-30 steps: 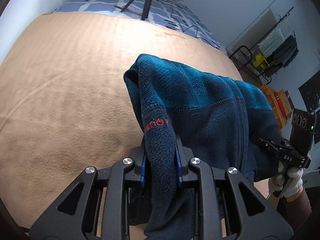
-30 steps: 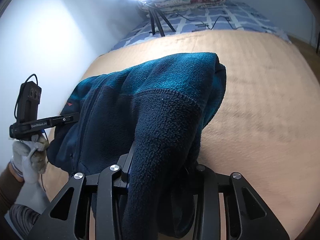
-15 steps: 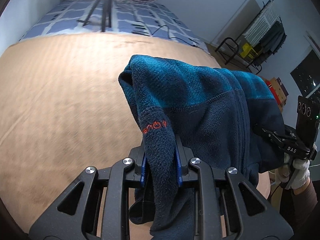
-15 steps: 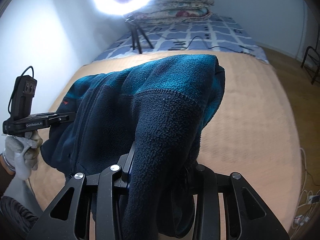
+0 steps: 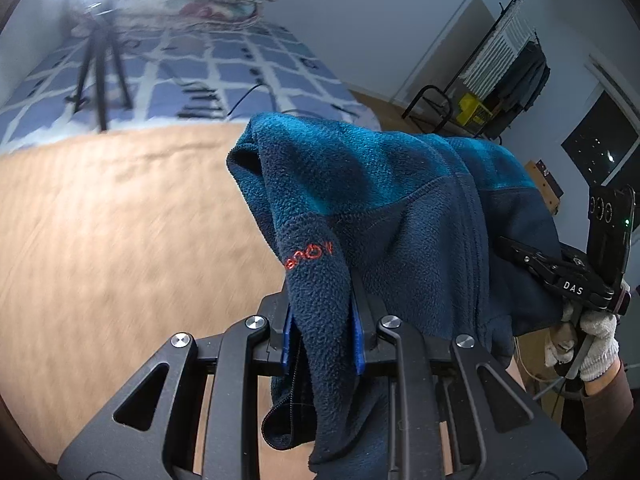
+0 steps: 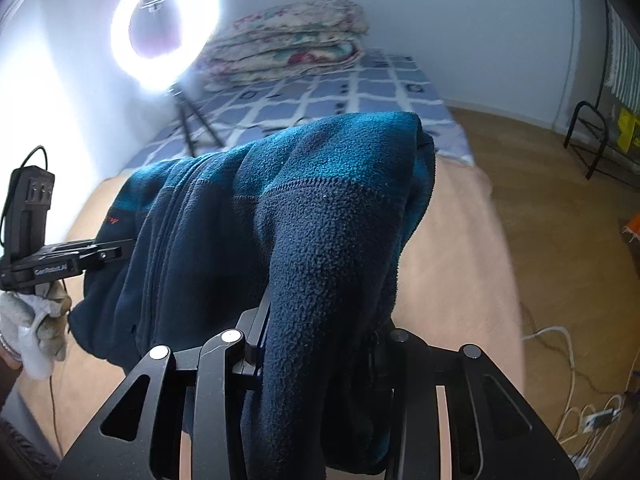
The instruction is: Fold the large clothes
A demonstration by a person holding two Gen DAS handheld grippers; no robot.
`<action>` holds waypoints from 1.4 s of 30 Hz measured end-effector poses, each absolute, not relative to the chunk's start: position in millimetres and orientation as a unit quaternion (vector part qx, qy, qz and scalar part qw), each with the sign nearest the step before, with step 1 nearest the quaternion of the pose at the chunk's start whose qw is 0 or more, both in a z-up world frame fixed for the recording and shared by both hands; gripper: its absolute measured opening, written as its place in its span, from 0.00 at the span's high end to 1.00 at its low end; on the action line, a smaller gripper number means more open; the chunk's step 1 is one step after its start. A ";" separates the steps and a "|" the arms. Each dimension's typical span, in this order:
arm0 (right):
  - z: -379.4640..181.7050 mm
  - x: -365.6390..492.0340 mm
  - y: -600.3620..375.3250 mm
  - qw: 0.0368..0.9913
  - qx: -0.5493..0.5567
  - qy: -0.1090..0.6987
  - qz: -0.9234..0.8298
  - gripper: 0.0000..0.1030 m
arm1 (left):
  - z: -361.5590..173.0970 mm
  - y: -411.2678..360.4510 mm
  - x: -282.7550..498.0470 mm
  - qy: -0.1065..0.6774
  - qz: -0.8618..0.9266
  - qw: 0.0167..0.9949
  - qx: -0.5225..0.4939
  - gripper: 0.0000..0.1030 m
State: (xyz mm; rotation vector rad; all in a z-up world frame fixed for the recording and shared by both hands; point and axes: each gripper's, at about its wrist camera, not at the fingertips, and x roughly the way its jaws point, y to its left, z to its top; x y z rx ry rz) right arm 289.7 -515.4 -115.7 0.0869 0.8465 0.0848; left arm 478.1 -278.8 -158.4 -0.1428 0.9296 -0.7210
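The fleece (image 5: 400, 208) hangs in the air between the two grippers, above the tan blanket (image 5: 100, 240) that covers the near part of the bed, so the fold is under way but not laid down. It looks already doubled, teal panel on top and navy below, though how many layers there are is hard to tell from these close views. Left to do, by my reading: lower it onto the blanket, make any last fold, let go and smooth it. The left gripper (image 5: 322, 340) is clamped on a navy edge just below the red logo, cloth filling the gap between its blue pads. The right gripper (image 6: 320, 344) is likewise clamped on a thick navy bunch that drapes over and hides its fingers. A zipper runs down the middle span between them.
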 end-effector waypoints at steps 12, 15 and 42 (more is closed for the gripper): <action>-123.3 367.9 -591.9 0.920 0.047 0.388 0.003 0.69 | -166.0 -367.0 556.3 0.413 -0.339 0.843 -0.066 0.80; -125.5 380.2 -606.2 0.922 0.046 0.385 -0.004 0.69 | -172.4 -385.3 568.0 0.416 -0.335 0.842 -0.079 0.80; -181.9 410.2 -659.7 0.903 0.043 0.418 -0.085 0.40 | -224.2 -410.9 595.9 0.434 -0.271 0.858 -0.036 0.69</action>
